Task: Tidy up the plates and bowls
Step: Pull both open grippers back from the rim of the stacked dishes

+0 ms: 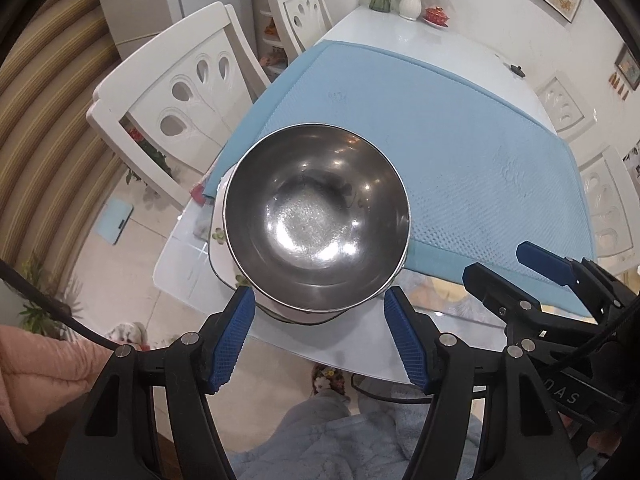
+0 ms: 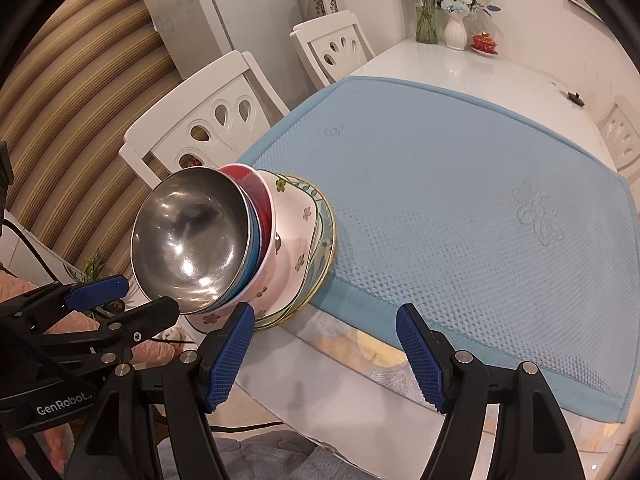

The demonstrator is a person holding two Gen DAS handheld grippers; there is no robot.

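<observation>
From above, the shiny metal bowl (image 1: 316, 216) hides almost all of the stack under it — only from the side can you see a red bowl (image 2: 246, 184), a flowered white bowl (image 2: 288, 240) and some plates (image 2: 326, 236) below, and how many plates there are is hard to tell. The stack sits at the near left corner of the blue mat (image 2: 460, 208) on a white table (image 2: 480, 68), with white chairs (image 1: 176, 92) and flower vases (image 2: 456, 30) around. The left gripper (image 1: 320, 336) hangs just over the stack and the right gripper (image 2: 326, 352) is beside it — both are wide open and hold nothing.
</observation>
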